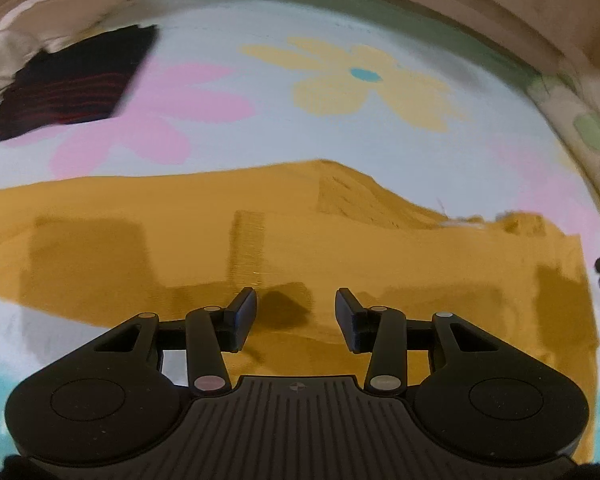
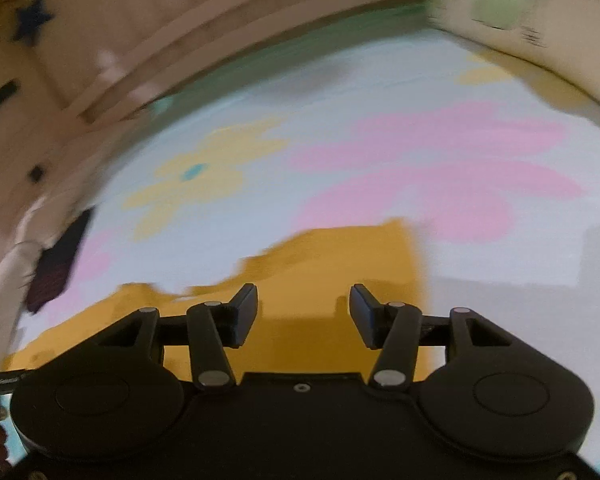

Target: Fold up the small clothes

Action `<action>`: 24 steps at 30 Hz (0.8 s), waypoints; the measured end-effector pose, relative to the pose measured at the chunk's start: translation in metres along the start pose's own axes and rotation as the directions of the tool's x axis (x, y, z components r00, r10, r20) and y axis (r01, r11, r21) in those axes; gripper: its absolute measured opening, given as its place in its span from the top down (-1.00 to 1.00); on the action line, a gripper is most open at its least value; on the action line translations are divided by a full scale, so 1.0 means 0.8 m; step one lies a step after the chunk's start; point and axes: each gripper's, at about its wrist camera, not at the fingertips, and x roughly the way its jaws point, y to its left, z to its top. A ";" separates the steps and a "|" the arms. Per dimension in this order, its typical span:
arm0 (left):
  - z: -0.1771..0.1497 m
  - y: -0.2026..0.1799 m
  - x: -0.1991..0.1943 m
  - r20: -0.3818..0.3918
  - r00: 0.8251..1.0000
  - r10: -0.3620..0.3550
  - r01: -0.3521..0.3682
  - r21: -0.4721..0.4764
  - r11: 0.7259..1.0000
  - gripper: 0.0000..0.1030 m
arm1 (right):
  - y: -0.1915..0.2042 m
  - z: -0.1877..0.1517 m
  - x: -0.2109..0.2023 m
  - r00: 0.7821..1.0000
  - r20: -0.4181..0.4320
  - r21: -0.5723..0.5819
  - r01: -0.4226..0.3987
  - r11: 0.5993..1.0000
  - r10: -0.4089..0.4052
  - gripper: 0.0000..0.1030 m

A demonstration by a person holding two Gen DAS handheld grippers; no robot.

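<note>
A mustard-yellow garment lies spread flat across a pale blue bedsheet printed with big flowers. One part of it is folded over at the upper right, with a ribbed cuff showing. My left gripper hovers over its near edge, open, nothing between the fingers. In the right wrist view the same yellow garment fills the lower middle, its right edge straight. My right gripper hangs above that end, open and empty; this view is blurred.
A folded black cloth with red stripes lies at the far left of the sheet. A wooden bed frame curves along the back. A cream pillow with green print sits at the far right.
</note>
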 end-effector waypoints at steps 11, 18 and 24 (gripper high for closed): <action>-0.019 -0.015 0.020 0.009 1.000 0.026 -0.027 0.144 0.989 -0.16 | -0.050 -0.007 0.031 1.000 -0.021 0.066 -0.022 0.998 0.023 -0.24; -0.020 -0.022 0.022 0.014 0.999 0.031 -0.032 0.159 0.987 -0.34 | -0.043 -0.008 0.035 0.999 -0.043 0.002 -0.032 0.999 0.032 0.70; -0.024 -0.028 0.026 0.030 0.999 0.044 -0.048 0.147 0.988 -0.49 | -0.018 -0.003 0.025 0.991 -0.016 -0.158 0.130 0.979 -0.135 0.77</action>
